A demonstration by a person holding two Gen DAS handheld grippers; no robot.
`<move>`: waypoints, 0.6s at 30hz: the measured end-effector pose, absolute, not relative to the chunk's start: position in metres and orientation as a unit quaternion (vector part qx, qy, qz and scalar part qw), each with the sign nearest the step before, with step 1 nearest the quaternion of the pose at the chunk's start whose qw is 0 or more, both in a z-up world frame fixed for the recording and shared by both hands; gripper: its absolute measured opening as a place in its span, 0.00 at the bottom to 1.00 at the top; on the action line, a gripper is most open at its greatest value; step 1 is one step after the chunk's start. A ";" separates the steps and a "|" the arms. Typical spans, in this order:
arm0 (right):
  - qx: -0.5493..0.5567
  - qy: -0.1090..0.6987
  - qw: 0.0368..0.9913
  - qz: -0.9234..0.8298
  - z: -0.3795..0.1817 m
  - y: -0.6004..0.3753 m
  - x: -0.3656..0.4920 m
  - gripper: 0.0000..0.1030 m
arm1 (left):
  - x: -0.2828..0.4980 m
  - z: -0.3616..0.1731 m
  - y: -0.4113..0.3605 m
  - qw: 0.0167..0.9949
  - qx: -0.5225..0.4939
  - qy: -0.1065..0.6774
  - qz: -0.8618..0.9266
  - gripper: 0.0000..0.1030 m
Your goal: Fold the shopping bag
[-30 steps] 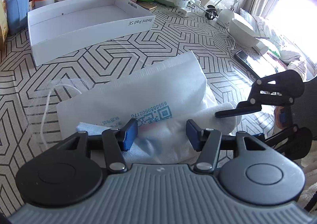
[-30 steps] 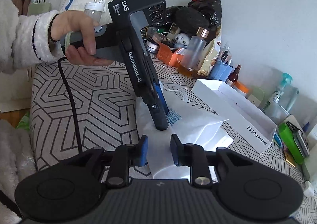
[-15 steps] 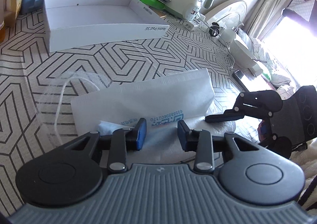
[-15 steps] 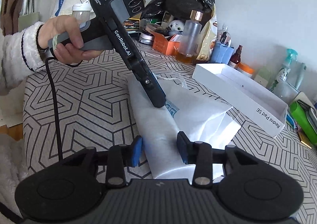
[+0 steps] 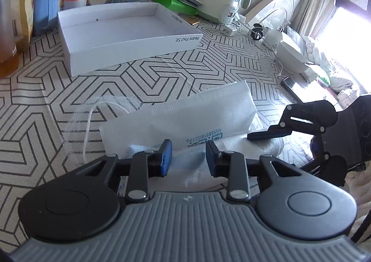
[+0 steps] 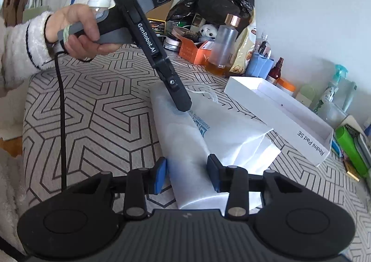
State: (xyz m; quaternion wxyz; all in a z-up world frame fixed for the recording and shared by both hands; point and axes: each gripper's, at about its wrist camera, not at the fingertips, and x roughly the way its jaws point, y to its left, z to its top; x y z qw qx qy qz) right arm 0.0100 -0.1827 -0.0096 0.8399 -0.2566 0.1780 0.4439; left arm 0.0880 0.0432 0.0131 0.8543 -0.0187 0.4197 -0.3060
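Your shopping bag (image 5: 185,113) lies flat on the patterned worktop (image 5: 46,90) in the lower middle of the left wrist view, already folded lengthwise at least once: a long white panel lies over it with blue printed text along its near edge, and its cord handle (image 5: 89,120) trails off to the left. In the right wrist view the same bag (image 6: 222,132) runs up the centre of the frame as a narrow strip with a wider layer showing at the right. Your left gripper (image 5: 187,156) sits low over the near edge of the bag, its fingers moderately apart with nothing between them but the fabric below; it holds nothing. Your right gripper (image 6: 186,172) also has its fingers parted, straddling the end of the folded strip without pinching it. Seen from the right wrist, the left tool's tip meets the bag near the printed text, though you cannot tell whether it presses down or only touches. Judging by this, the first fold is done and the bag is still long, so crosswise folds remain. The white box (image 5: 125,28) stands well behind it, in the upper middle.
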 end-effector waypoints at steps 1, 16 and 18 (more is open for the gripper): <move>-0.255 0.179 0.840 0.444 -0.009 -0.182 0.010 0.39 | 0.085 0.013 0.039 0.857 -0.005 0.415 -0.306 0.36; -0.238 0.199 0.835 0.455 -0.007 -0.182 0.023 0.44 | 0.097 0.003 0.049 0.837 -0.056 0.440 -0.321 0.40; -0.223 0.211 0.833 0.460 -0.005 -0.184 0.027 0.44 | 0.097 0.004 0.047 0.835 -0.052 0.445 -0.320 0.40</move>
